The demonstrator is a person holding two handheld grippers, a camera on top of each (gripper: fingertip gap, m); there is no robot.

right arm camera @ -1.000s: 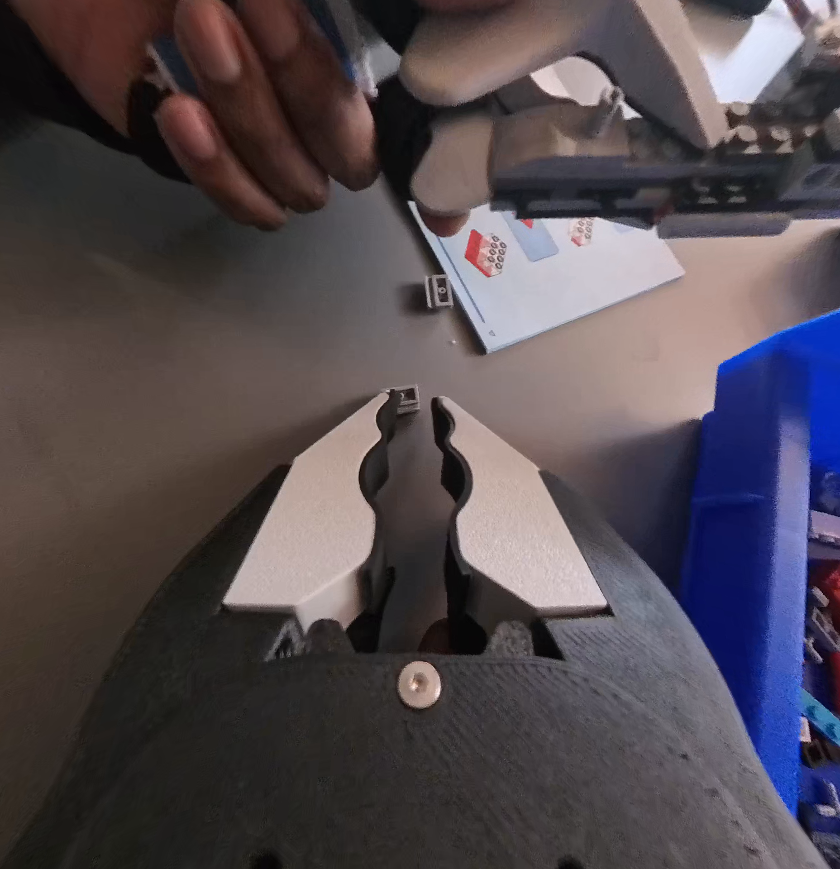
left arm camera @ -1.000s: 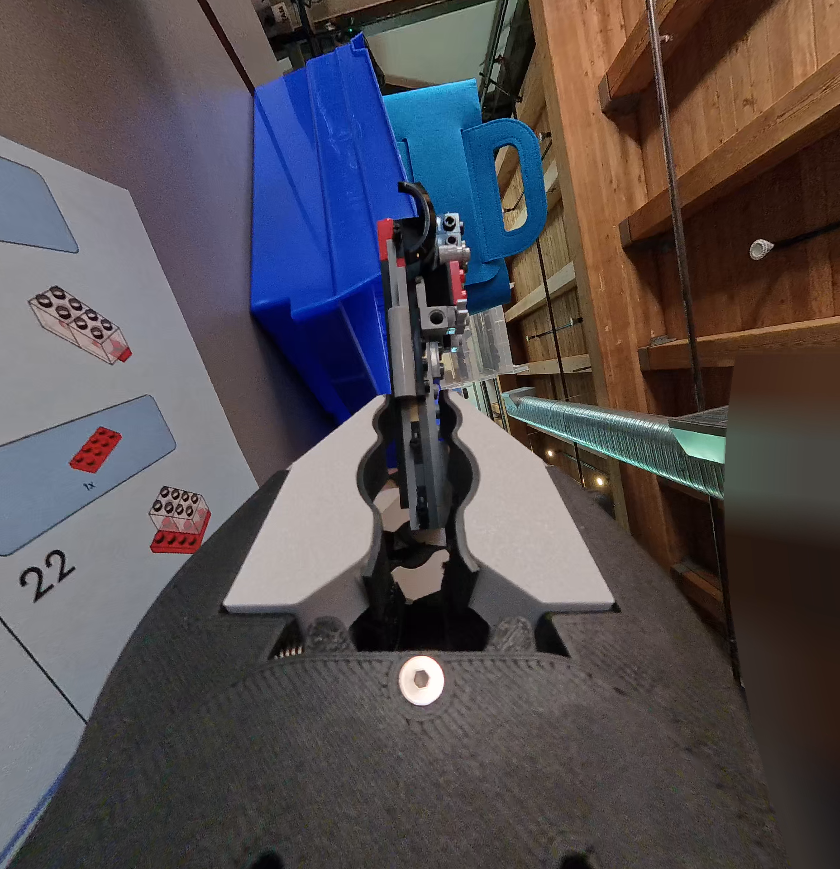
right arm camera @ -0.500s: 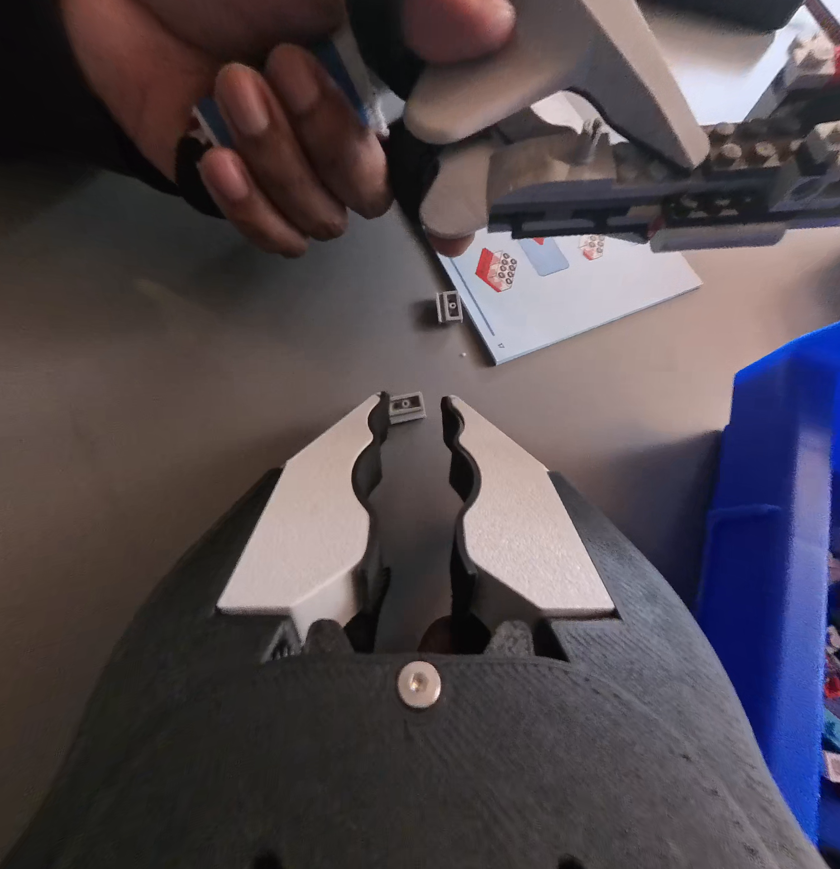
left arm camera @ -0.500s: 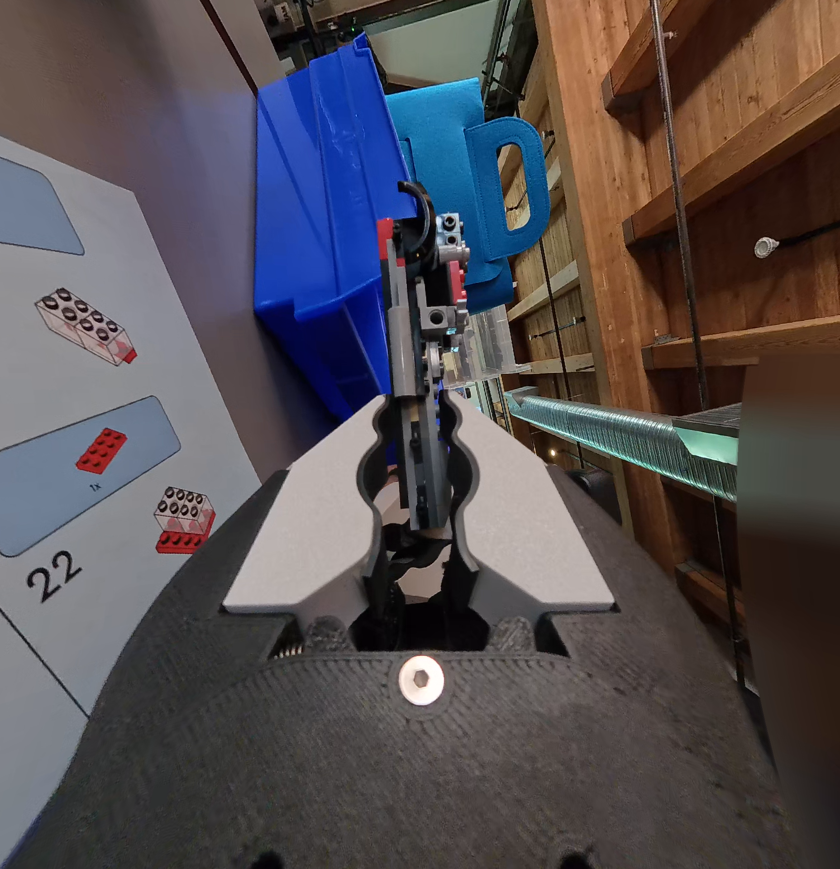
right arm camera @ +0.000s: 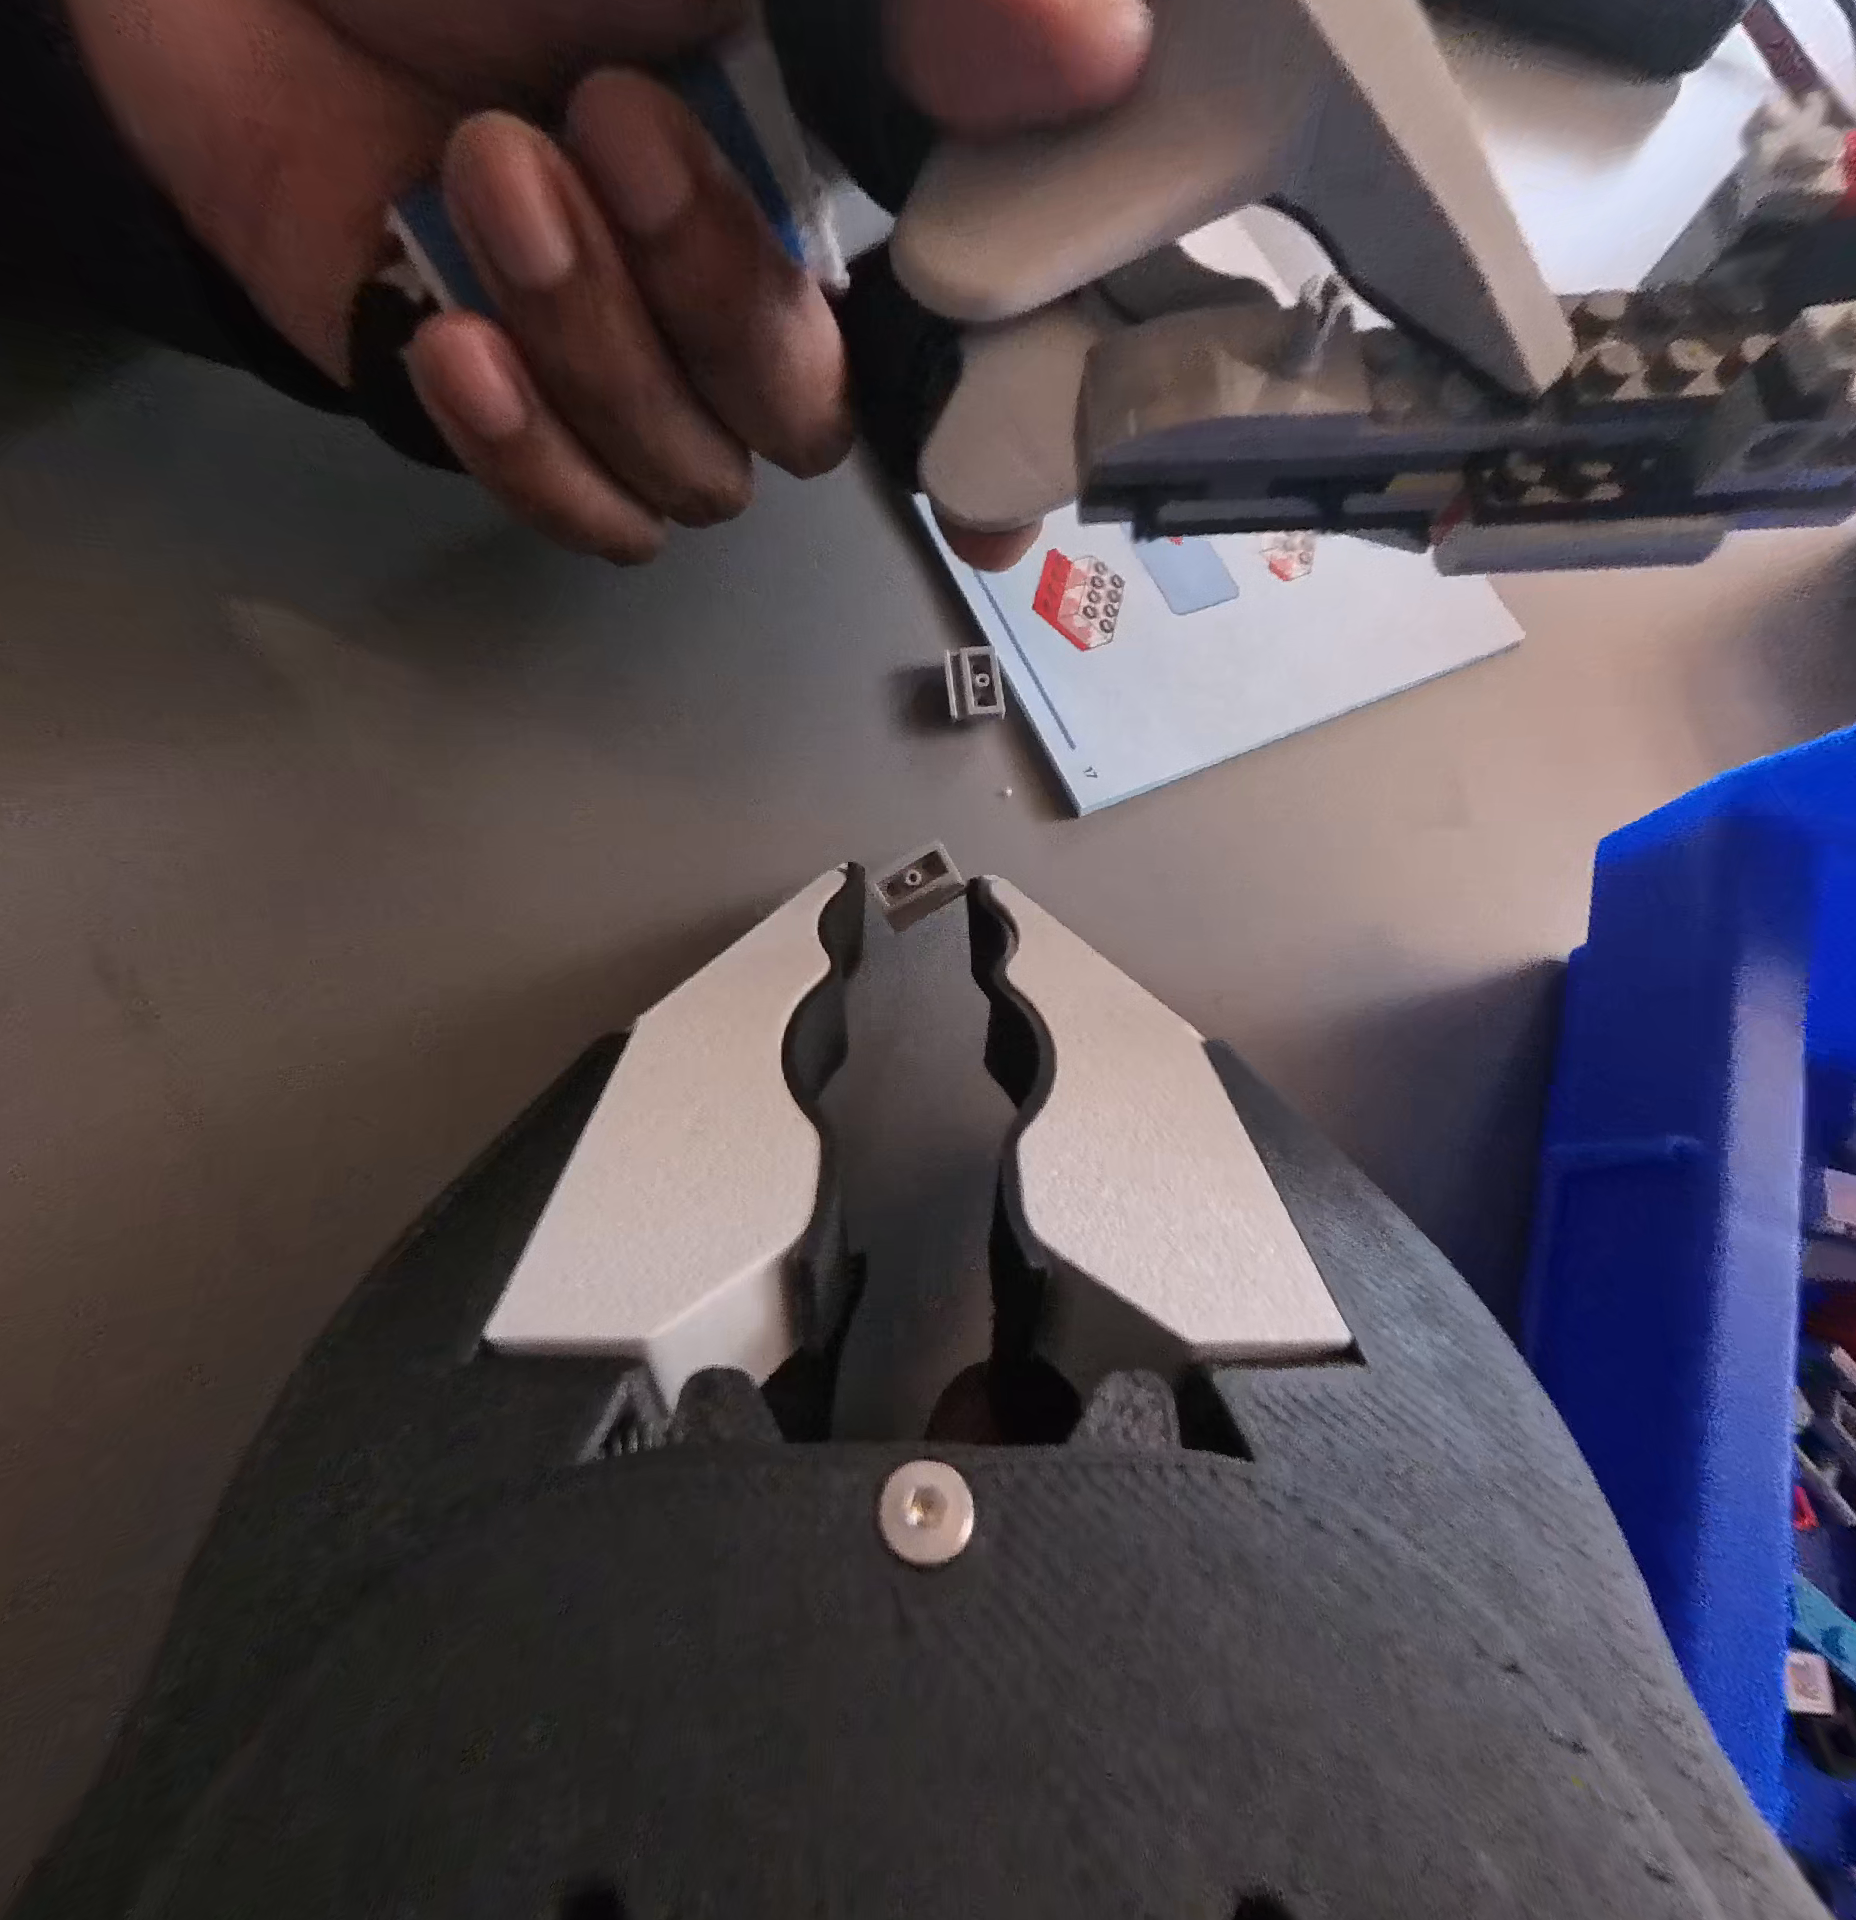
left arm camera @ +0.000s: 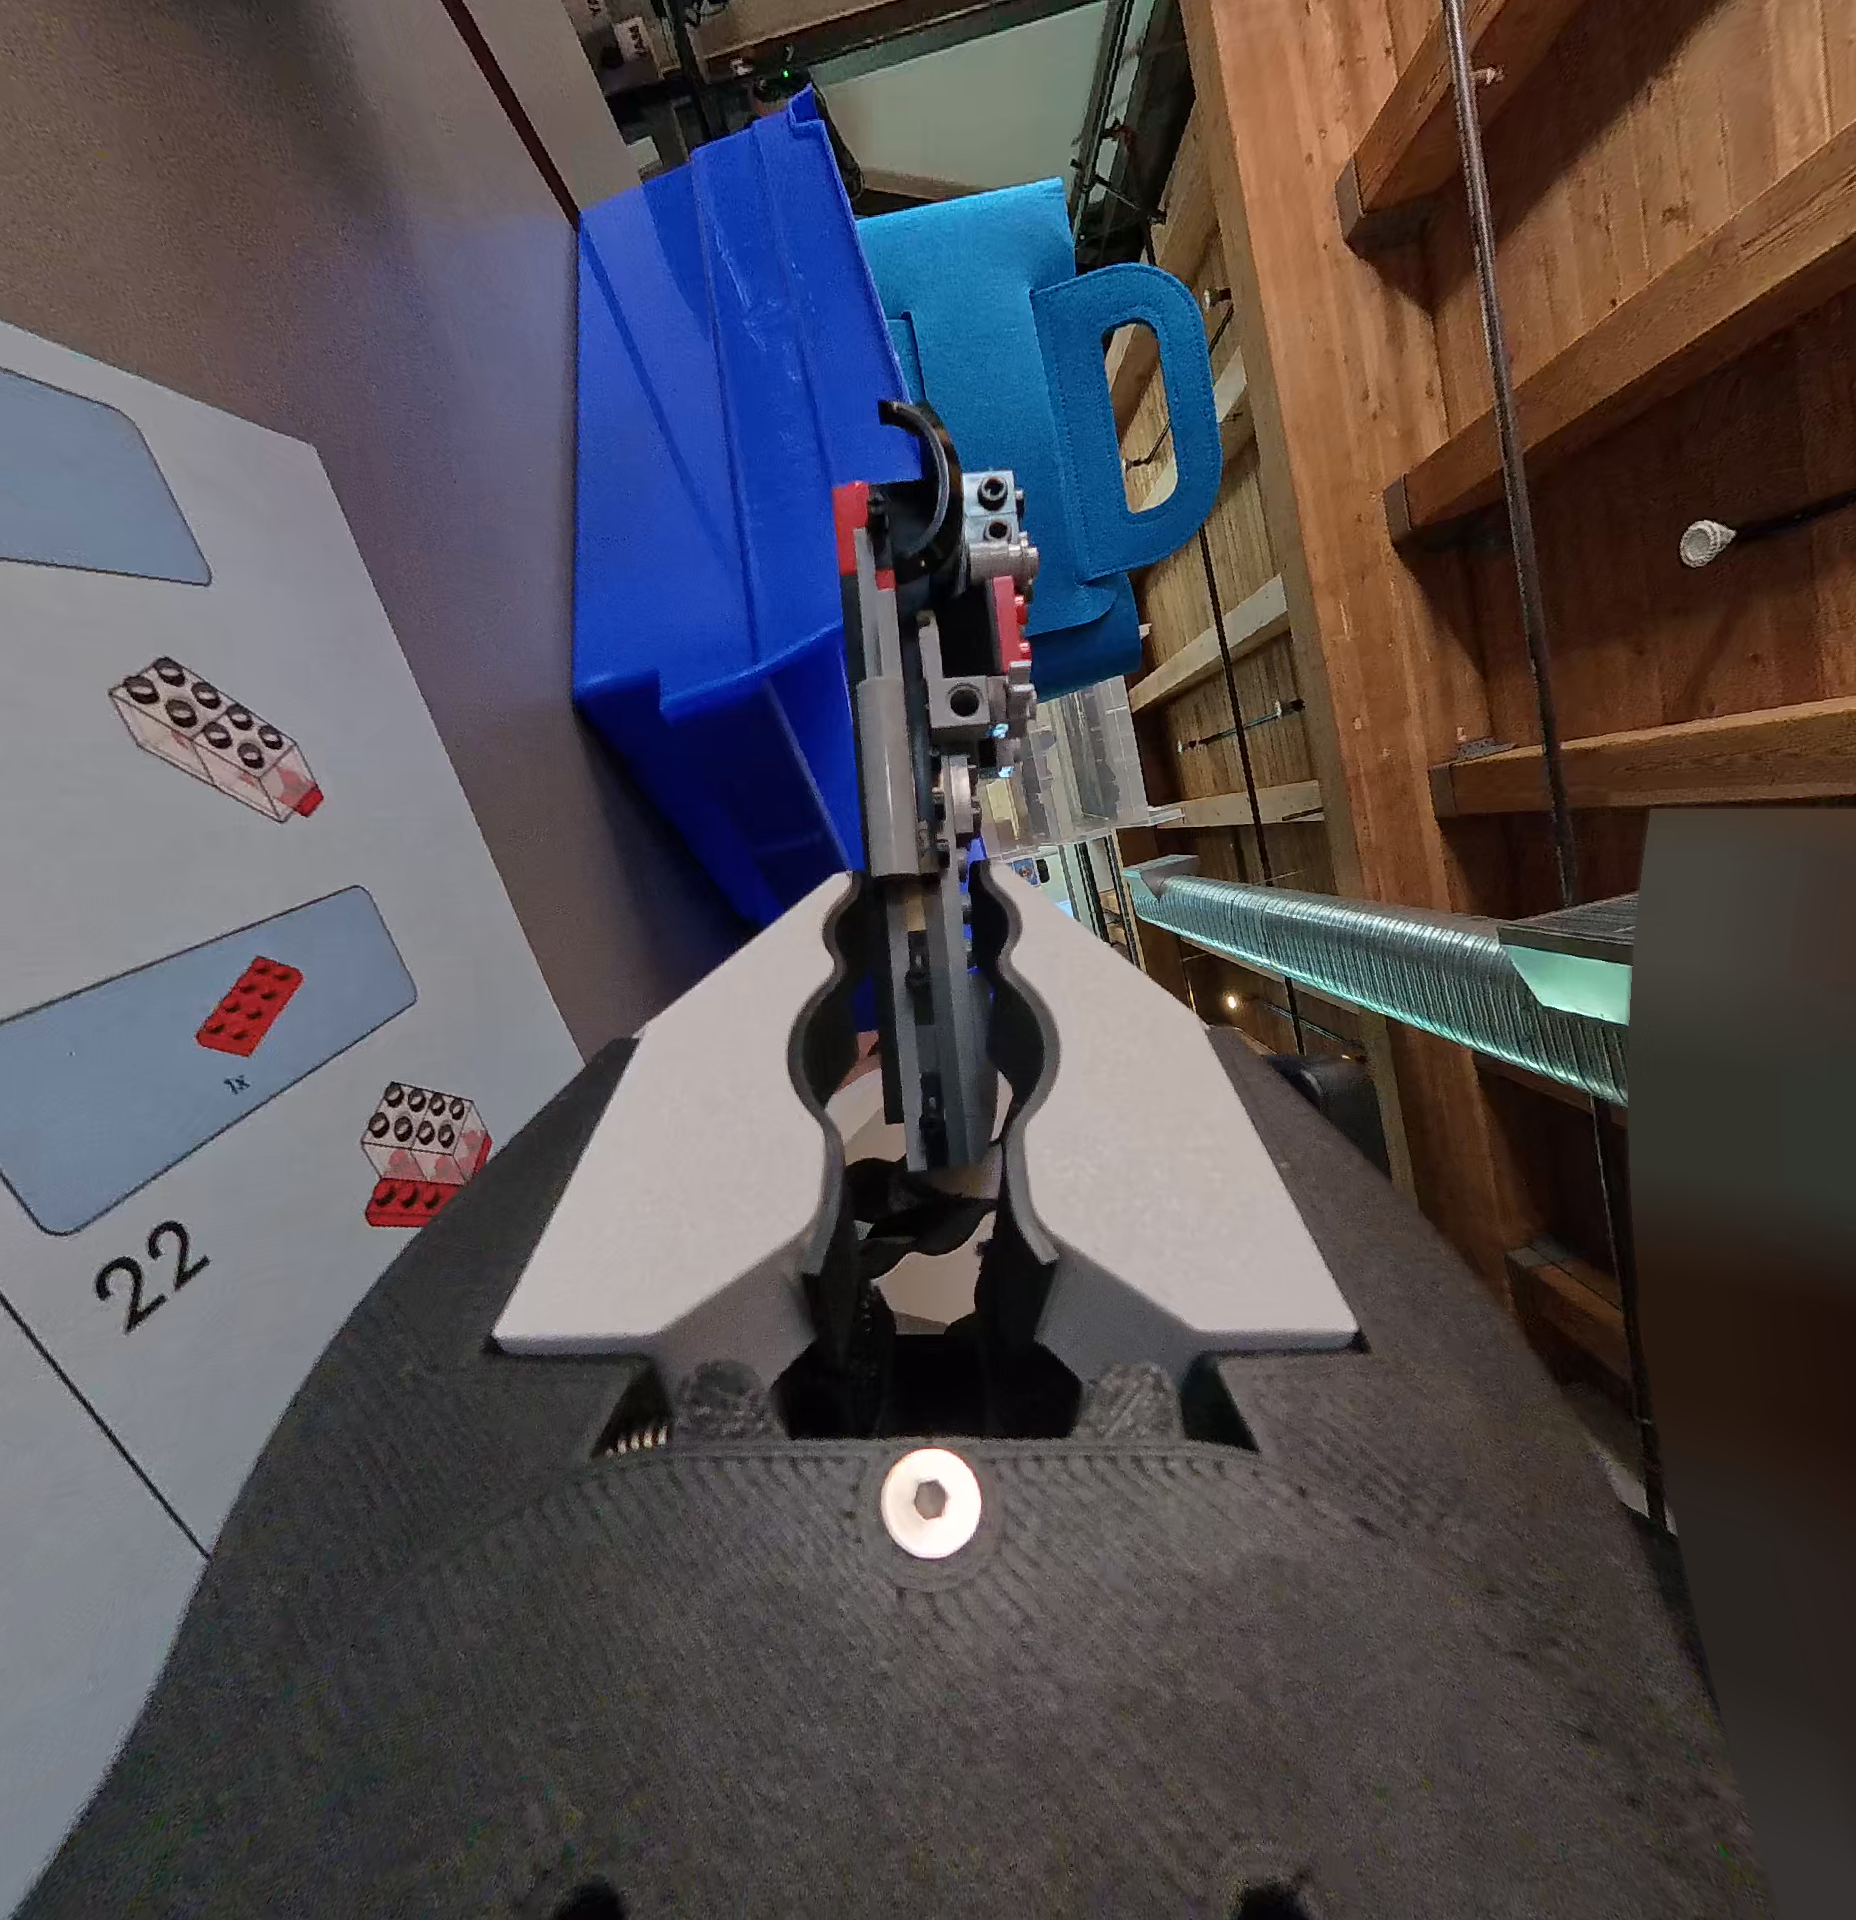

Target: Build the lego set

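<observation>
On grey table (right arm camera: 384,831), small grey piece (right arm camera: 919,883) between right hand-held gripper (right arm camera: 911,883) tips.

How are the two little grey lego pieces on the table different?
The near grey piece lies between the right gripper fingertips, while the far grey piece sits apart, beside the instruction sheet. The near one lies turned at a slant; the far one stands more upright. Both are small, grey, and rest on the table.
</observation>
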